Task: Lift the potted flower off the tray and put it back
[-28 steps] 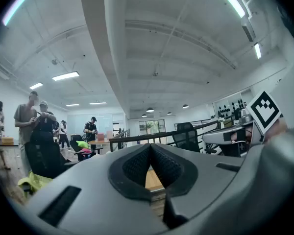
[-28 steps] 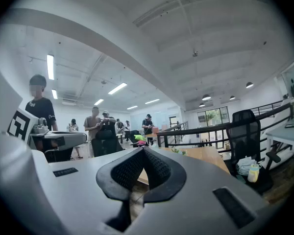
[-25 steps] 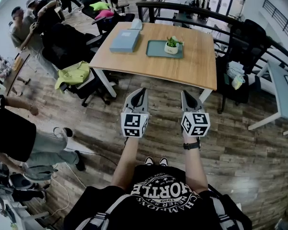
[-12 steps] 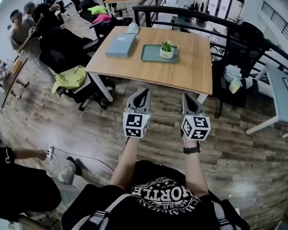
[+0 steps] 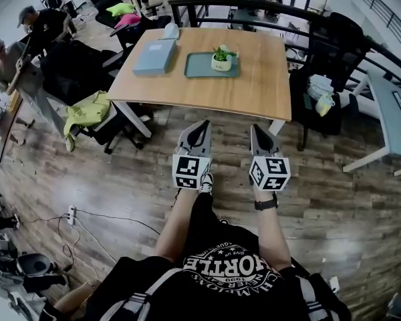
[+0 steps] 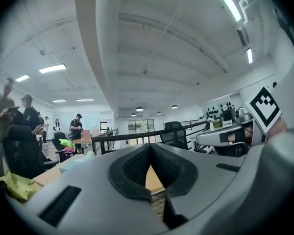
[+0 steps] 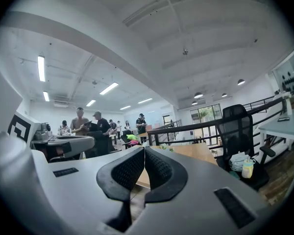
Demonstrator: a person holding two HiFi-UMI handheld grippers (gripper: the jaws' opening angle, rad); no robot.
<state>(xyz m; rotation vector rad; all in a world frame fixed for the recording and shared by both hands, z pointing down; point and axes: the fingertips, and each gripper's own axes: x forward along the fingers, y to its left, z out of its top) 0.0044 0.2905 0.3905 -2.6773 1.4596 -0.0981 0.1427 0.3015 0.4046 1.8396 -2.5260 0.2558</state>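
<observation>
A small potted flower point(image 5: 221, 58) in a white pot stands on a teal tray point(image 5: 202, 69) on the wooden table point(image 5: 254, 85) ahead of me. My left gripper point(image 5: 202, 124) and right gripper point(image 5: 255, 128) are held level over the floor, short of the table's near edge, side by side. Both are shut with nothing between the pads. In the left gripper view the left gripper point(image 6: 149, 153) shows a table edge beyond its tips. The right gripper point(image 7: 143, 151) points at the table, with green leaves point(image 7: 162, 149) just past its tips.
A grey-blue flat box point(image 5: 154, 55) lies on the table left of the tray. Black office chairs point(image 5: 77, 72) with a yellow-green jacket point(image 5: 87, 110) stand at the left, another chair point(image 5: 327, 52) with bags at the right. People point(image 5: 27, 39) stand far left. A black railing point(image 5: 254, 9) runs behind the table.
The table with the tray and flower has come nearer and shifted left in the head view. Both grippers moved forward with me and stayed shut. The crouching person at lower left has left view.
</observation>
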